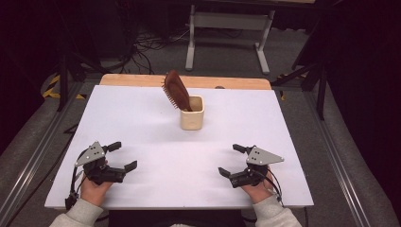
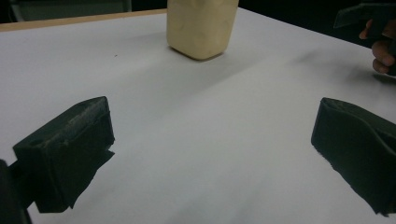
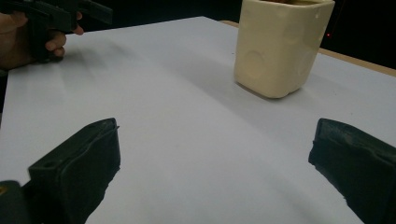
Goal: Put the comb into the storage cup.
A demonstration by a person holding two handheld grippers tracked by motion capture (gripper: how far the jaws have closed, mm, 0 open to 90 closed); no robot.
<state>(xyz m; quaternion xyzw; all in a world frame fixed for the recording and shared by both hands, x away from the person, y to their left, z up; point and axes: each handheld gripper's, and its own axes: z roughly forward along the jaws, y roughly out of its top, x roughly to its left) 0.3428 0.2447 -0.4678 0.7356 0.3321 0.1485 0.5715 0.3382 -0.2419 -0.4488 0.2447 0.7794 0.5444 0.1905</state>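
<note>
A cream square cup [image 1: 192, 113] stands upright on the white board [image 1: 142, 123], a little behind its middle. A brown hairbrush [image 1: 177, 90] leans out of it to the left, bristles facing left. My left gripper [image 1: 122, 156] rests near the front left, open, with nothing between its jaws. My right gripper [image 1: 232, 159] rests near the front right, also open and holding nothing. The cup [image 2: 201, 25] stands ahead in the left gripper view, past the open left gripper [image 2: 210, 149]. In the right gripper view the cup [image 3: 280, 46] is ahead to the right of the open right gripper [image 3: 210, 163].
The white board lies on a wooden tabletop [image 1: 142, 79] whose edge shows at the back. Behind the table are a grey metal frame [image 1: 227, 28] and cables on the floor. The other hand and gripper [image 3: 46, 28] appear far left in the right gripper view.
</note>
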